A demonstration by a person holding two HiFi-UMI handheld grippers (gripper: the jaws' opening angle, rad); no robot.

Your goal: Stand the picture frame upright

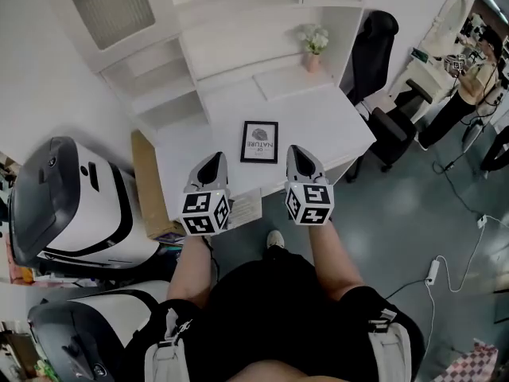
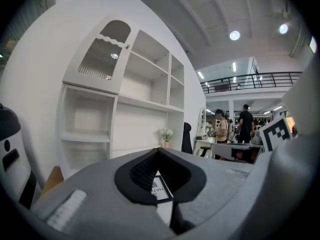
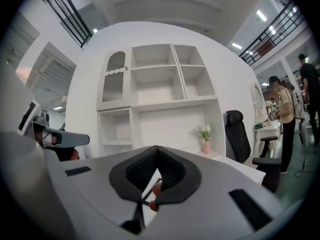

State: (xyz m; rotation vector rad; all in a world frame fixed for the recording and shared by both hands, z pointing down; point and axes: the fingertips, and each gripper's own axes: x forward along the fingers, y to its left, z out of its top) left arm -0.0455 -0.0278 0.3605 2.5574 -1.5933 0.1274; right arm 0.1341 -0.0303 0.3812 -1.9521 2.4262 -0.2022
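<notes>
A black picture frame [image 1: 259, 142] with a white print lies flat on the white desk [image 1: 334, 126], near its front middle. My left gripper [image 1: 211, 163] hovers over the desk's front edge, just left of and nearer than the frame, shut and empty. On the frame's right, at about the same distance, my right gripper [image 1: 301, 155] is likewise shut with nothing in it. In the left gripper view, part of the frame [image 2: 160, 189] shows through the notch of the closed gripper [image 2: 159, 154]. The right gripper view looks past its closed gripper [image 3: 157, 156] toward the shelves.
A white shelving unit [image 1: 159, 70] rises behind the desk, with a pink vase of flowers [image 1: 313, 44] at the back right. A black chair [image 1: 372, 50] stands to the right. A cardboard sheet [image 1: 147, 181] and white-and-black machines [image 1: 71, 205] are on the left. A leaflet [image 1: 246, 207] lies at the desk's front edge.
</notes>
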